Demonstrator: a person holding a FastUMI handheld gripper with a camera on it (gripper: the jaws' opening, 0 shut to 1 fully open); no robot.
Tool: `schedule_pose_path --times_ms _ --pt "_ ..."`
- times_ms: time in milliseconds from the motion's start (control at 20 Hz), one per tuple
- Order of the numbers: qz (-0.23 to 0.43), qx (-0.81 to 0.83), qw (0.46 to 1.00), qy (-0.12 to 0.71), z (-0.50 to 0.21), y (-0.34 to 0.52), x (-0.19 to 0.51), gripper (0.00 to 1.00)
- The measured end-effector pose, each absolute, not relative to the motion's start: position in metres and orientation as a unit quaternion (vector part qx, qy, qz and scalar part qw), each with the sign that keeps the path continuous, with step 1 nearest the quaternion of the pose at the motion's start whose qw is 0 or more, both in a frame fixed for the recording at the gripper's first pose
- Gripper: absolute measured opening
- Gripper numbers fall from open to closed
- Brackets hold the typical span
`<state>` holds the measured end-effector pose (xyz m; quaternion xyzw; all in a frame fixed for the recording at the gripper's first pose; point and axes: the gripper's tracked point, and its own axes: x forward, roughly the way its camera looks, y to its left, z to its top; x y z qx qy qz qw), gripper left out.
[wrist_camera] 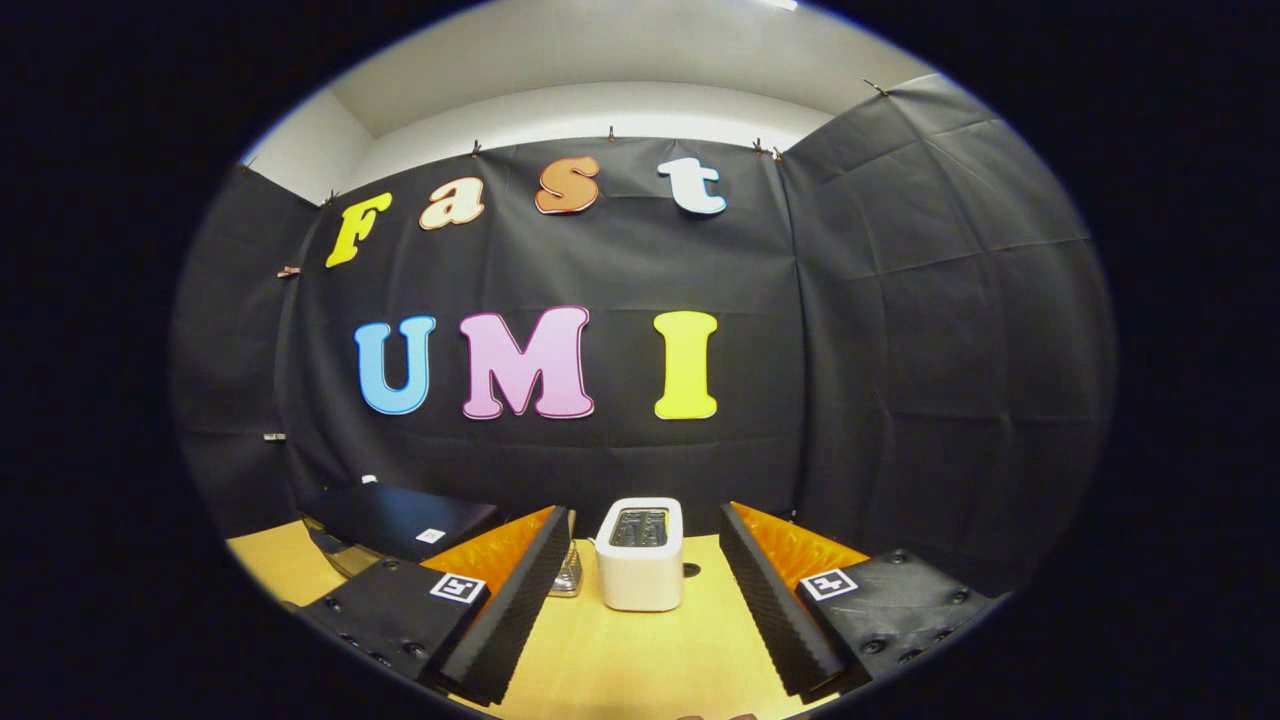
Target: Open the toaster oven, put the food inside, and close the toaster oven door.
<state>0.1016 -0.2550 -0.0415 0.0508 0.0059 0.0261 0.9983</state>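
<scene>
My tongs (640, 610) are hanging wide open above the near part of the desk (620, 660), holding nothing. Fingers (515, 600) are splaying apart, with bare wood showing between them.

A white toaster (640, 555) is sitting upright on the desk just beyond the fingertips, centred in the gap between them and touching neither finger. Its top slots are facing up.

The toaster oven (400, 520) is sitting toward the far left corner of the desk, dark-topped, beyond and left of my left finger, which is covering part of it. I can't tell whether its door is open or shut from here. Can't make out the food either.

A small shiny glass-like thing (567, 572) is standing just left of the toaster, tucked against the inner edge of my left finger; too hidden to say what it is.

Black cloth wall (900, 350) is running behind the desk's far edge.
</scene>
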Motion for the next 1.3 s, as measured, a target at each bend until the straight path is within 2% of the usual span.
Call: schedule_pose_path --times_ms 500,1300 --pt "0.010 0.041 0.999 0.024 -0.046 -0.239 0.089 0.98" --pt "0.030 0.026 0.999 0.028 -0.050 -0.226 0.091 0.98"
